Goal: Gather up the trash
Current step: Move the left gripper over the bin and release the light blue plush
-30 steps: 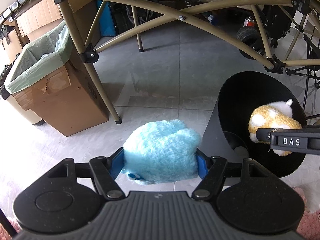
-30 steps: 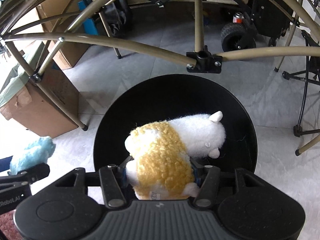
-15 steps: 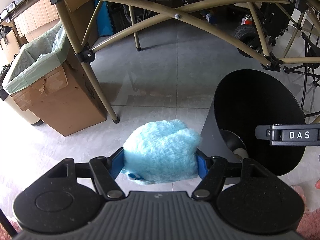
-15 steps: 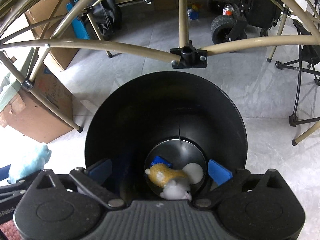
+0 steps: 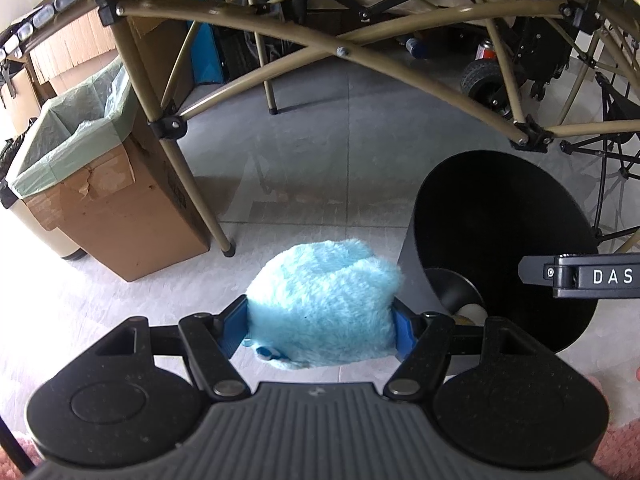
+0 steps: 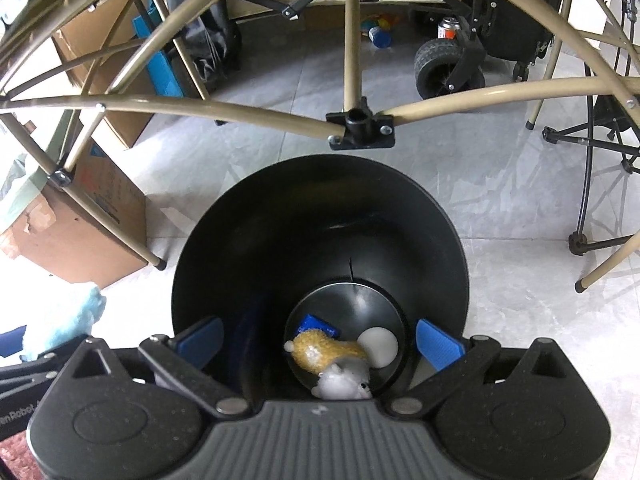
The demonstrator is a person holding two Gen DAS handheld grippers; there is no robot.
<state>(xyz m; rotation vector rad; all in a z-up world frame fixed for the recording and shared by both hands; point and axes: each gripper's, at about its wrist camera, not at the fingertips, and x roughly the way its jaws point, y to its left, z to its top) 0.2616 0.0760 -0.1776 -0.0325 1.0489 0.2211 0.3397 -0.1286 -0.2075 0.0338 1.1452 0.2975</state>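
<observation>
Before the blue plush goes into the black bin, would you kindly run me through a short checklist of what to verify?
1. Blue plush toy gripped between the left gripper fingers: ok.
2. Right gripper open and empty: ok.
3. Yellow and white plush lying at the bottom of the black bin: ok.
4. Bin mouth unobstructed for the left hand: not ok, the right gripper hangs over it.
5. Blue plush above the bin opening: not ok, it is beside the bin.

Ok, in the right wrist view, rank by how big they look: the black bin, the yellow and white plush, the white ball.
1. black bin
2. yellow and white plush, deep inside the bin
3. white ball, beside the plush
</observation>
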